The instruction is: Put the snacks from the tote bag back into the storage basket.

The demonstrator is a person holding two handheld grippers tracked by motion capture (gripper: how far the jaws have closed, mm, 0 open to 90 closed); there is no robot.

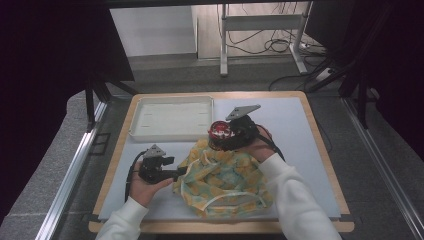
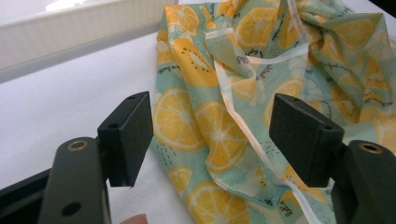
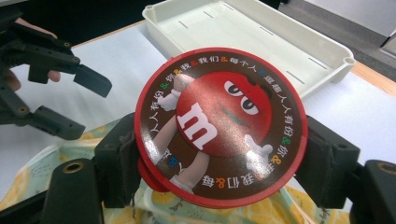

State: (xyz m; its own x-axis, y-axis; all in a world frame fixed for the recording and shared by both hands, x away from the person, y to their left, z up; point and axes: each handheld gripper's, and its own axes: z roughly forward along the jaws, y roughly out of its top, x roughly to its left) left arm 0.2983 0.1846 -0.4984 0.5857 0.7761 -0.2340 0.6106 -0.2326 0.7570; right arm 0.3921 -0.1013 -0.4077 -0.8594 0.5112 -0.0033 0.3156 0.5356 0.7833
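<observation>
Right gripper (image 3: 219,154) clasps round tin (image 3: 220,125).

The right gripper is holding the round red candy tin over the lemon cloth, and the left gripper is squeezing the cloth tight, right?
Not quite. The left gripper is open: the left gripper view shows the lemon cloth lying between its jaws unpinched. The right gripper does hold the candy tin.

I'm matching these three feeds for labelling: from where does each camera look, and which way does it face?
High view: above the person's side, facing forward and down at the table; shows sleeves and hands.
Left gripper view: along open jaws at the lemon-print cloth.
Right gripper view: along jaws clamping the red candy tin.
All share the cloth and the white tray.
</observation>
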